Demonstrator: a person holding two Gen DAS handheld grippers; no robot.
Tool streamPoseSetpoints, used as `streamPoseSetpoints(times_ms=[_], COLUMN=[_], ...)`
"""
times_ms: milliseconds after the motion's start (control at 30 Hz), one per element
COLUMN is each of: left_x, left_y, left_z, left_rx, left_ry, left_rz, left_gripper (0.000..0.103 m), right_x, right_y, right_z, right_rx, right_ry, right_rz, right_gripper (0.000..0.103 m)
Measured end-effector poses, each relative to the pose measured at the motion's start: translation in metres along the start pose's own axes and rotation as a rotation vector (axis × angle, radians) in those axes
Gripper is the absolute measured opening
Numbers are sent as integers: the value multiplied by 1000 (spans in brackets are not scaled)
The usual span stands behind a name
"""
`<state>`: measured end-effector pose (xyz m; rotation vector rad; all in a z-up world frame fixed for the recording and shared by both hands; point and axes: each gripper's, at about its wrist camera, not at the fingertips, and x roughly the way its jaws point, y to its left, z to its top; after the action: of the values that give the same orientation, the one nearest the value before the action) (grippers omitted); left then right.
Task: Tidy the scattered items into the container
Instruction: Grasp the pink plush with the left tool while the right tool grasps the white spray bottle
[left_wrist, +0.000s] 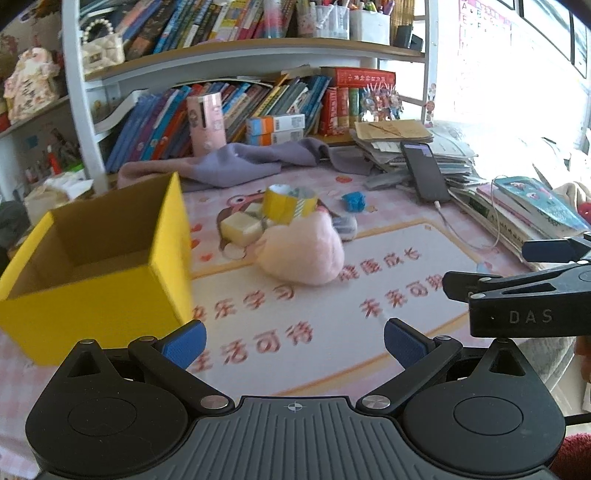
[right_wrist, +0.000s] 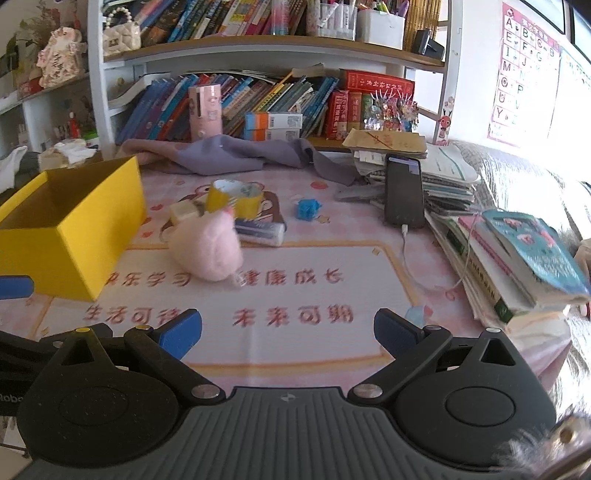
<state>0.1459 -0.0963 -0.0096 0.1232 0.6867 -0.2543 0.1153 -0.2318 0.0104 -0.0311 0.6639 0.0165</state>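
An open yellow cardboard box (left_wrist: 96, 273) (right_wrist: 70, 221) stands on the left of the pink desk mat. Right of it lie a pink plush toy (left_wrist: 303, 254) (right_wrist: 207, 251), a yellow tape roll (left_wrist: 290, 203) (right_wrist: 236, 197), a pale yellow block (left_wrist: 242, 227) (right_wrist: 183, 212), a small blue crumpled item (left_wrist: 354, 201) (right_wrist: 307, 208) and a purple-white tube (right_wrist: 260, 230). My left gripper (left_wrist: 294, 341) is open and empty, hovering near the box's front corner. My right gripper (right_wrist: 288, 332) is open and empty, short of the plush; it shows at the right edge of the left wrist view (left_wrist: 517, 291).
A purple cloth (left_wrist: 251, 162) lies at the back before a bookshelf (left_wrist: 258, 107). A phone (right_wrist: 404, 192) with a cable leans on stacked papers and books (right_wrist: 517, 251) along the right side. The mat (right_wrist: 295, 288) carries red printed characters.
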Motion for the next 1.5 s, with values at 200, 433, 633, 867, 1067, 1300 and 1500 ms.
streamPoseSetpoints(times_ms=[200,433,633,867,1067,1300,1500], left_x=[32,76,111,151,181,198,208], left_y=[-14,-22,-24,-24,-21,-16,-11], left_z=[29,54,69,76,78,76,73], left_rx=[-6,-27,-26,-44,-73,-103,-118], left_ry=[10,68,118,177,222,248,254], left_rz=[7,59,122,139,169,187,188], left_gripper=[103,103,103,103,103,103,103], right_x=[32,73,116,166,215,254,270], right_y=[-28,-56,-63,-60,-38,-9,3], right_z=[27,56,76,93,112,118,117], right_rx=[-8,-3,-30,-95,-322,-514,-587], right_ry=[11,16,54,114,168,203,235], right_rz=[-4,67,138,262,414,499,576], right_gripper=[102,103,103,103,95,78,67])
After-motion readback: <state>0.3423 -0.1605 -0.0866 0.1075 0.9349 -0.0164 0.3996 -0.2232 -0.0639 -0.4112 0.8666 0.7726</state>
